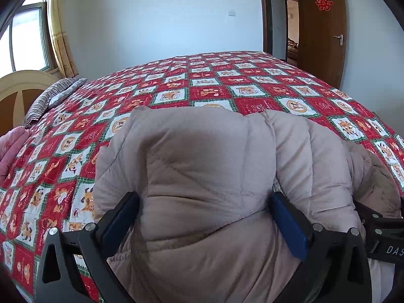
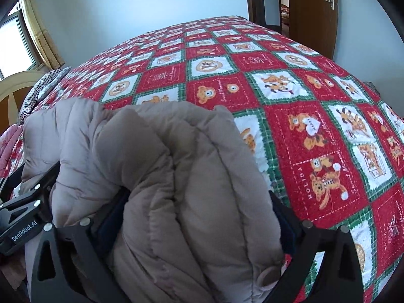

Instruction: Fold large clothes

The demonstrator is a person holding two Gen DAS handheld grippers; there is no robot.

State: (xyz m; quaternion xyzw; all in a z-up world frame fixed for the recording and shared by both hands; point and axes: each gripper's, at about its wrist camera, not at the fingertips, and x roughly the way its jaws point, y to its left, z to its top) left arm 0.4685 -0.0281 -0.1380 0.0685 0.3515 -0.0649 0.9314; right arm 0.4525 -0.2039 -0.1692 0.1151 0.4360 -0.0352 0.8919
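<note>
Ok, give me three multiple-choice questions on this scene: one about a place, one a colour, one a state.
1. Where does the striped pillow lie?
A. by the headboard
B. by the door
C. on the coat

2. The coat's colour?
A. navy
B. beige
C. red

3. The left gripper and right gripper are:
A. both open
B. one holding the coat
C. both shut on the coat

Answers:
1 A, the pillow lies beside the headboard.
2 B, padded fabric is beige.
3 C, coat bunched between each pair of fingers.
</note>
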